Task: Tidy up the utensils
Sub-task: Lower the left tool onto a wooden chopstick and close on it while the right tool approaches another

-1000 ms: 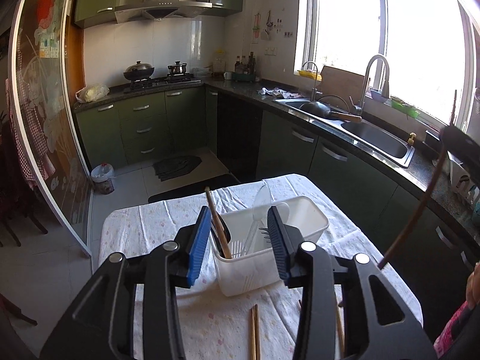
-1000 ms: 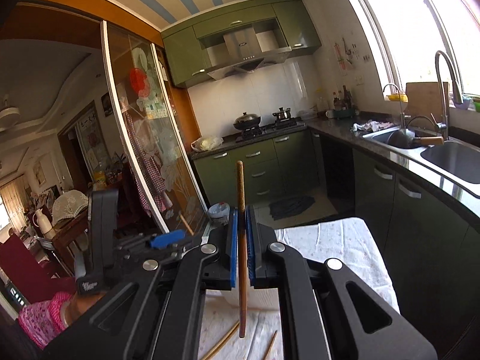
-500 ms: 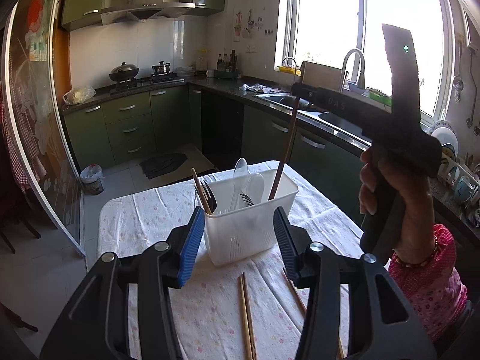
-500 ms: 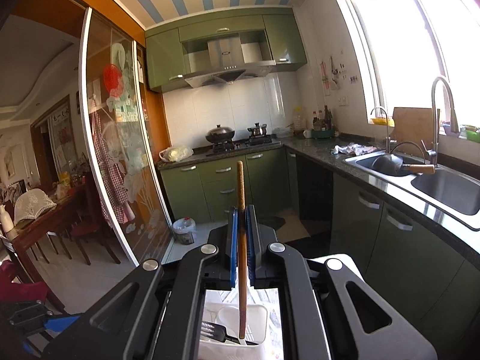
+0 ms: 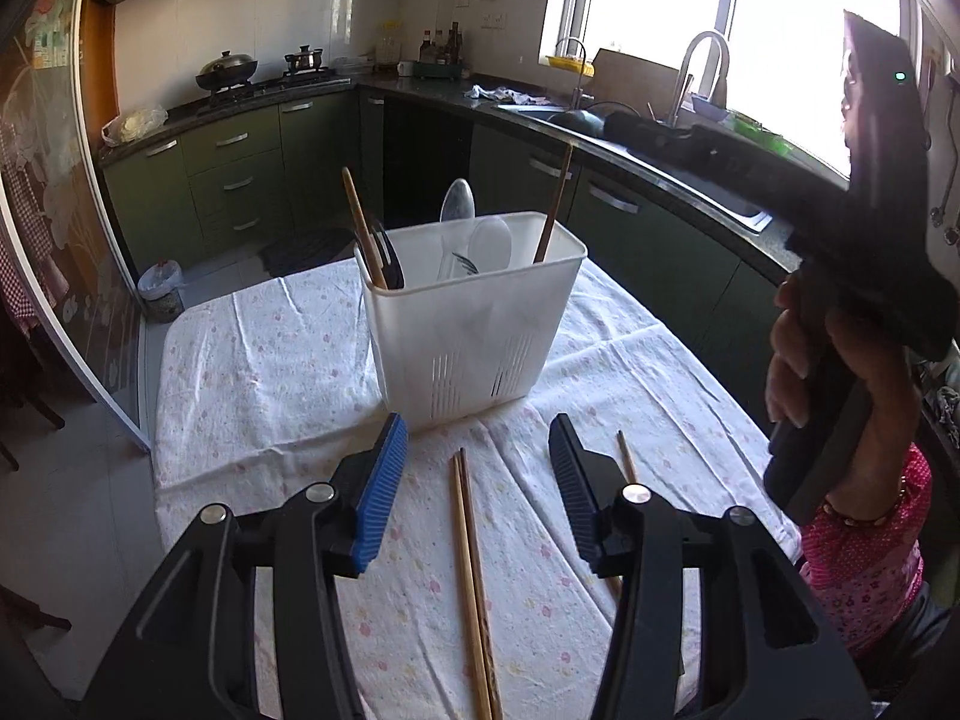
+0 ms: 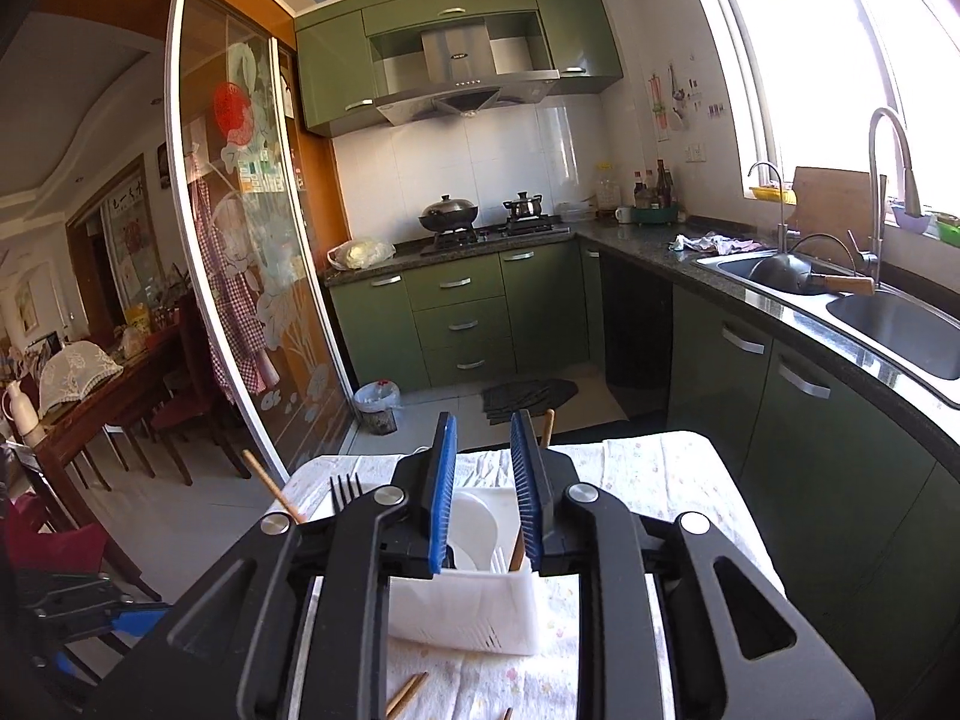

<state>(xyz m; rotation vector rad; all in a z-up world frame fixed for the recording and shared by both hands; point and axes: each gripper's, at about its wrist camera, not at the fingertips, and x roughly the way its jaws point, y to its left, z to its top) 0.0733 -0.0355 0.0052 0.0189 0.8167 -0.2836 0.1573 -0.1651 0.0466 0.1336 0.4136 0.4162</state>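
A white plastic utensil holder (image 5: 474, 324) stands on the clothed table; it also shows in the right wrist view (image 6: 462, 606). It holds spoons (image 5: 459, 204), a black fork (image 5: 384, 252) and two brown chopsticks, one at the left (image 5: 360, 222) and one at the right (image 5: 555, 204). My left gripper (image 5: 477, 480) is open and empty, low above a pair of chopsticks (image 5: 471, 564) lying on the cloth. My right gripper (image 6: 480, 492) is open and empty above the holder, with the right chopstick (image 6: 547, 423) just beside its right finger.
Another loose chopstick (image 5: 627, 462) lies on the cloth to the right. The table (image 5: 252, 360) has a flowered white cloth. Green cabinets, a sink counter (image 6: 840, 312) on the right and a glass sliding door (image 6: 240, 300) on the left surround the table.
My right gripper opened and let go of the chopstick, which now stands in the holder's right side. My left gripper pulled back and tilted down toward the loose chopsticks.
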